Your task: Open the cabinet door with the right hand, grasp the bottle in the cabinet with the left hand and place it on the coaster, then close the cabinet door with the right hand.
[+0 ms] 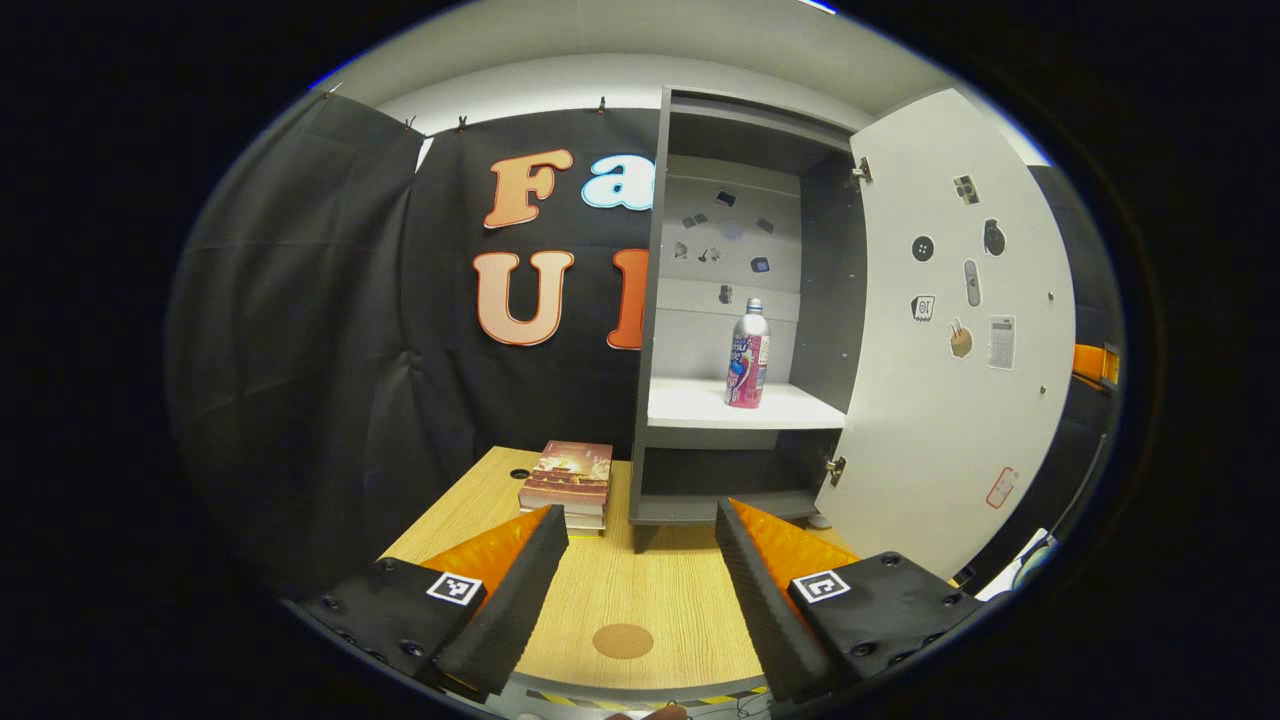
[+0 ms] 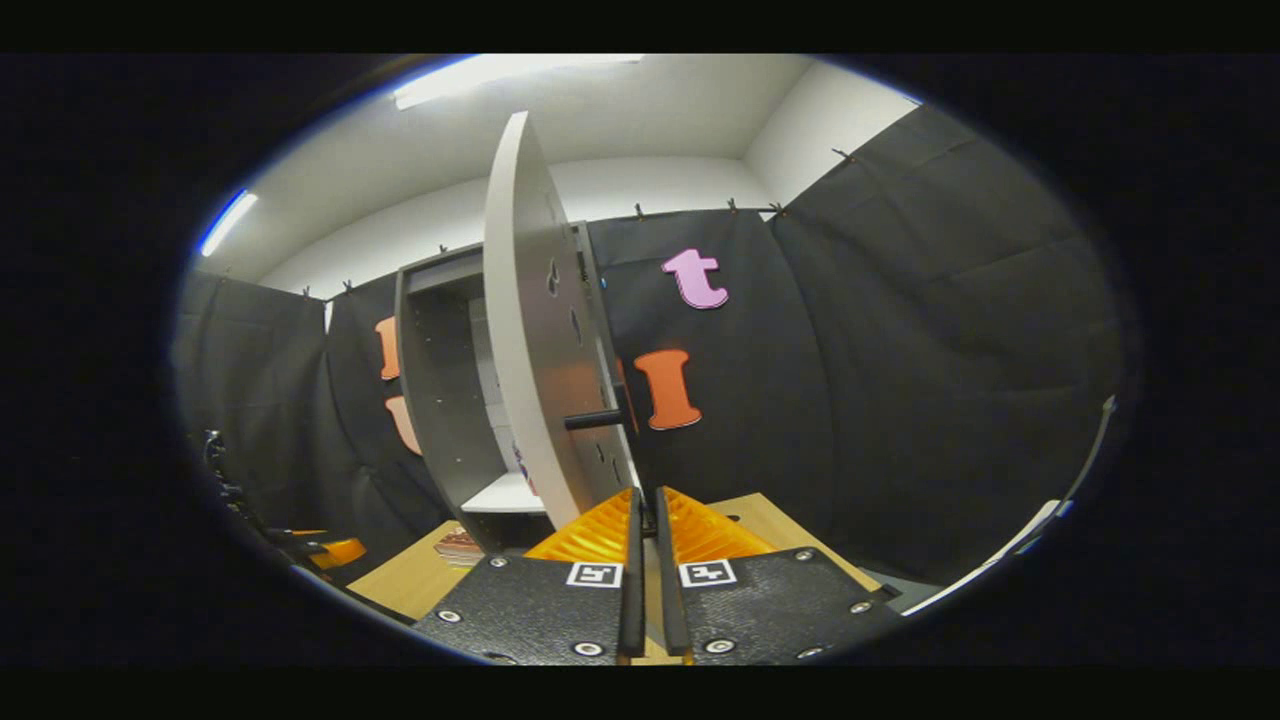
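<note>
**Door open, bottle on shelf, coaster bare**

Left gripper view: the left gripper (image 1: 632, 545) hangs over the table (image 1: 640, 590) with its fingers wide apart, nothing between them. The cabinet (image 1: 740, 320) stands at 12 o'clock, its door (image 1: 950, 340) swung out to 2 o'clock, stickers on its inner face. The bottle (image 1: 748, 355) stands upright on the white shelf (image 1: 740, 408), well apart from the gripper. The coaster (image 1: 622, 641) lies flat on the table at 6 o'clock, between the fingers in this view, with nothing on it. A stack of books (image 1: 567, 482) sits at 10 o'clock of the coaster, just beside the cabinet's foot.

Right gripper view: the right gripper (image 2: 646, 520) has its fingers drawn together with a thin slit left. The door (image 2: 545, 370) stands edge-on at 12 o'clock, its handle (image 2: 597, 420) just above the fingertips and apart from them.
</note>
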{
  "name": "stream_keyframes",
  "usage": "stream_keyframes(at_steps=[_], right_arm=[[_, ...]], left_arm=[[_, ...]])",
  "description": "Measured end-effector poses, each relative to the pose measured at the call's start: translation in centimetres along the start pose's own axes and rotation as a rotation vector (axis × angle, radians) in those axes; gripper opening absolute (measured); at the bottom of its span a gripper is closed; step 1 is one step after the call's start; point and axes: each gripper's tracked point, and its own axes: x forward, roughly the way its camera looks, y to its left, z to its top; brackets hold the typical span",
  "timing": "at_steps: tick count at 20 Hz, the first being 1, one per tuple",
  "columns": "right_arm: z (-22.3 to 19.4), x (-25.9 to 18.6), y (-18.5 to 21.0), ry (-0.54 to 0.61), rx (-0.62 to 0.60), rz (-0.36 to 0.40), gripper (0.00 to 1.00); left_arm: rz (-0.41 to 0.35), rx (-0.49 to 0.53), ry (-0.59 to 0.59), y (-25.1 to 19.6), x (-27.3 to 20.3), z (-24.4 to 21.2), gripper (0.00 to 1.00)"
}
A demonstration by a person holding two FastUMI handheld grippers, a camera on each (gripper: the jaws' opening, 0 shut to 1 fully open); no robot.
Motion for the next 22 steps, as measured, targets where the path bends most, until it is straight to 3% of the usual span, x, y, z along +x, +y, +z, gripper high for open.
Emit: stream_keyframes(at_steps=[4,5,6,10,11,12,13,14,17,18,19,20,22], right_arm=[[-0.2,-2.9,2.1,-0.016,-0.032,0.033,0.04],[-0.6,-3.6,2.8,-0.013,-0.039,0.046,0.14],[-0.8,-4.3,3.4,-0.015,-0.051,0.056,0.03],[-2.2,-5.7,6.8,0.004,-0.050,0.107,0.00],[-2.8,-5.8,7.8,0.010,-0.032,0.116,0.18],[-2.9,-5.3,8.4,0.004,-0.024,0.112,0.20],[-3.1,-4.6,8.7,-0.005,-0.032,0.096,0.10],[-3.4,-4.0,8.7,-0.008,-0.043,0.074,0.10],[-5.4,-1.9,9.5,0.032,-0.062,0.051,0.16],[-6.0,-0.8,9.7,0.047,-0.059,0.038,0.12],[-6.6,-0.1,9.9,0.062,-0.055,0.031,0.25],[-7.1,0.7,10.1,0.073,-0.054,0.021,0.19],[-7.9,2.0,10.3,0.096,-0.051,-0.003,0.19]], left_arm=[[-0.038,0.036,-0.042,-2.3,2.1,2.0,0.96],[-0.049,0.038,-0.050,-3.1,3.0,2.4,0.96],[-0.064,0.037,-0.057,-3.9,4.0,2.9,0.97],[-0.122,0.033,-0.104,-7.7,9.4,6.0,0.97],[-0.138,0.040,-0.121,-8.7,10.8,6.7,0.95],[-0.155,0.041,-0.136,-9.7,12.3,7.6,0.97],[-0.172,0.040,-0.146,-10.7,13.7,8.2,0.96],[-0.186,0.039,-0.151,-11.6,15.3,8.6,0.97],[-0.203,0.065,-0.157,-13.7,20.0,9.8,0.99],[-0.207,0.077,-0.167,-14.4,21.7,10.3,0.96],[-0.215,0.083,-0.174,-15.1,23.3,10.5,0.96],[-0.225,0.087,-0.181,-15.8,24.8,10.6,0.95],[-0.243,0.097,-0.179,-16.6,27.2,10.6,0.94]])
